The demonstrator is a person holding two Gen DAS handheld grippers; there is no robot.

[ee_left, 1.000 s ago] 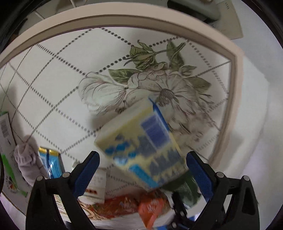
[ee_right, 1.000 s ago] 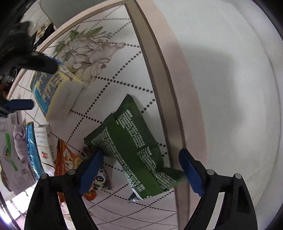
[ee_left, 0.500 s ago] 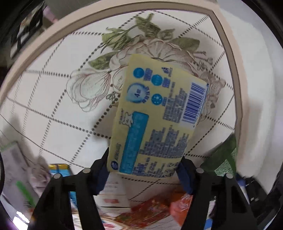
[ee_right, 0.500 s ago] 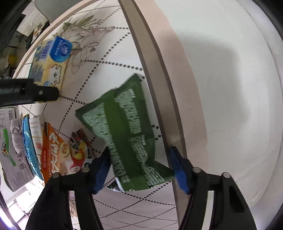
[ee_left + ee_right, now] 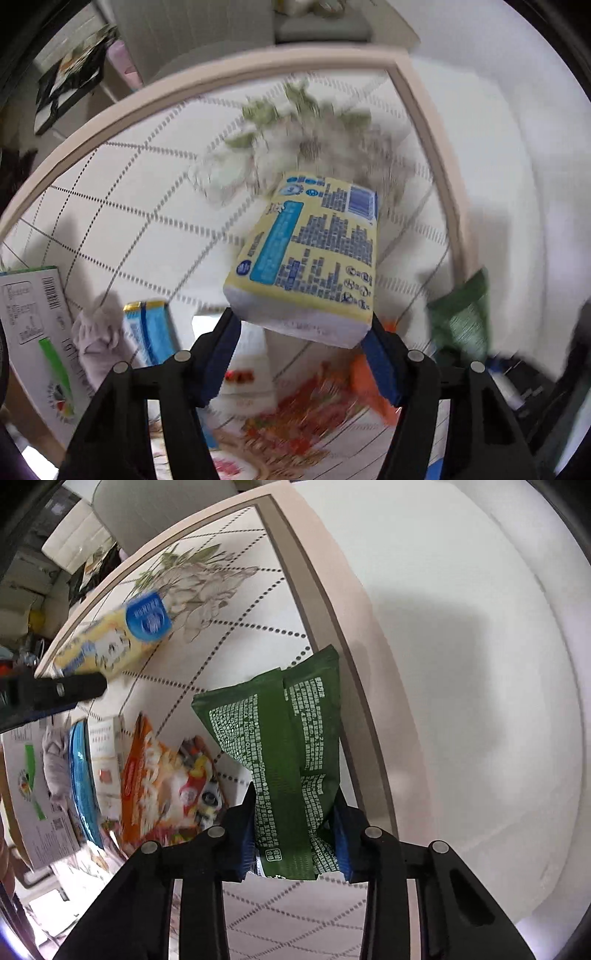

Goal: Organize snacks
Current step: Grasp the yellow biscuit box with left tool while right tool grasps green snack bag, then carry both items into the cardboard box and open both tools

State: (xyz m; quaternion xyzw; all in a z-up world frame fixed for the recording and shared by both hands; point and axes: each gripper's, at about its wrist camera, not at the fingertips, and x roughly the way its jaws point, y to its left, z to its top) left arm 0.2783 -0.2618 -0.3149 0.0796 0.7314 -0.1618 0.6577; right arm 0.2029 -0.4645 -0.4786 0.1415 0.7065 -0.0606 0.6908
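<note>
My left gripper [image 5: 301, 347] is shut on a yellow and blue packet [image 5: 314, 251], held up above the flower-patterned table [image 5: 147, 192]. That same yellow packet [image 5: 114, 642] shows at the upper left of the right wrist view, with the left gripper's black finger under it. My right gripper [image 5: 295, 834] is shut on the lower end of a green snack bag [image 5: 284, 746], lifted beside the table's right rim. The green bag [image 5: 461, 317] also appears blurred at the right in the left wrist view.
An orange noodle packet [image 5: 162, 775], a blue packet [image 5: 83, 775], a small white box [image 5: 107, 749], a crumpled grey cloth [image 5: 55, 757] and a white carton with green print [image 5: 37, 339] lie at the near left. A white surface [image 5: 480, 664] lies beyond the rim.
The left gripper has lifted the yellow packet off the table and tilted it. The right gripper has shut on the green bag and raised it upright near the table's edge.
</note>
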